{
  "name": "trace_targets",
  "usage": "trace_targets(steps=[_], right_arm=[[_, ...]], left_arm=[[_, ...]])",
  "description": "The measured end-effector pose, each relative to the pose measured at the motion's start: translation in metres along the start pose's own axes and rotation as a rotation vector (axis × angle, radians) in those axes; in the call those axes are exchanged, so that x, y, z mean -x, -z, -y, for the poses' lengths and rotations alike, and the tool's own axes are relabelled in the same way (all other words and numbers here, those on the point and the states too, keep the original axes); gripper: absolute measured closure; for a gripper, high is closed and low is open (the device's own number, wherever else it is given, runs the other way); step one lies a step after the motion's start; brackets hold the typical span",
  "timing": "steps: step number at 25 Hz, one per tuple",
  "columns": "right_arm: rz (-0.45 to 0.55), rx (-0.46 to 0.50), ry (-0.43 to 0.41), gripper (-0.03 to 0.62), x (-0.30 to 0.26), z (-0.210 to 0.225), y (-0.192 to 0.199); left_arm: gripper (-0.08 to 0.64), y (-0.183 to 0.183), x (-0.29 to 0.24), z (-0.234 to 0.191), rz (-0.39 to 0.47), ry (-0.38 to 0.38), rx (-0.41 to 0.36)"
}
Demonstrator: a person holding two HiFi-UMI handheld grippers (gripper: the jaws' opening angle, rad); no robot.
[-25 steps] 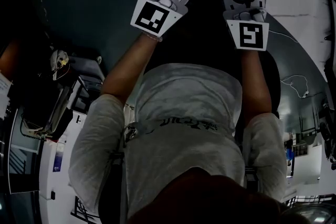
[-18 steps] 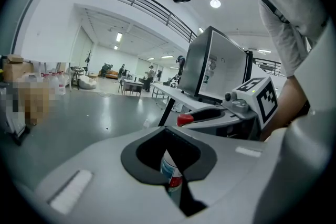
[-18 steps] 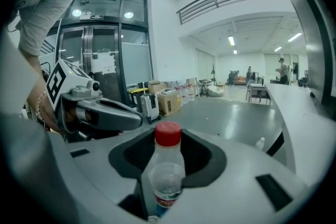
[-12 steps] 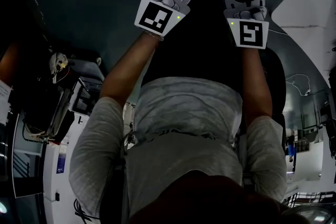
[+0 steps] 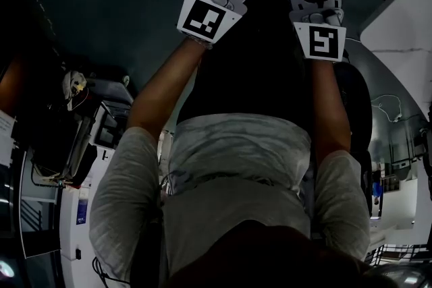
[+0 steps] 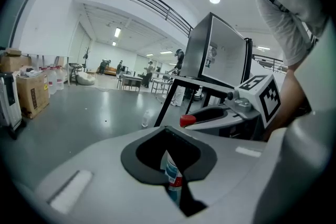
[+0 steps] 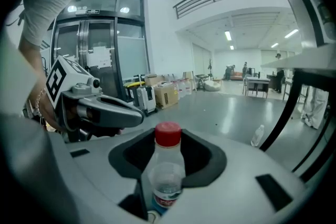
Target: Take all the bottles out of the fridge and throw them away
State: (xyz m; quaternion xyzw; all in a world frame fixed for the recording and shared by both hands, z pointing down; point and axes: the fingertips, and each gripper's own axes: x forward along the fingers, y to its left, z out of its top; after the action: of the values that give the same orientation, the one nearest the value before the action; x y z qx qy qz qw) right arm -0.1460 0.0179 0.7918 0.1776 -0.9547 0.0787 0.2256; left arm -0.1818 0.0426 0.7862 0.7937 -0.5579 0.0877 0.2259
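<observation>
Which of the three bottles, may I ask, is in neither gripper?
The clear bottle on the floor; the left gripper and the right gripper each clamp one.

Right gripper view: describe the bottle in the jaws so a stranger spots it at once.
Find the wide grey jaws filling the foreground. Between them stands a clear bottle. Unlike the bottle on the floor, it is gripped and red-capped.
</observation>
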Motion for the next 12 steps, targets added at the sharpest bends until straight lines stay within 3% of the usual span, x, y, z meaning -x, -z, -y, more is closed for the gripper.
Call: trace_targets(steps=[12], right_arm=[[-0.002, 0.026, -0.017, 0.436, -0.031, 0.007, 0.048]], left_arm=[[0.551, 0.052, -0.026, -0.02, -0.024, 0.003, 0.006]])
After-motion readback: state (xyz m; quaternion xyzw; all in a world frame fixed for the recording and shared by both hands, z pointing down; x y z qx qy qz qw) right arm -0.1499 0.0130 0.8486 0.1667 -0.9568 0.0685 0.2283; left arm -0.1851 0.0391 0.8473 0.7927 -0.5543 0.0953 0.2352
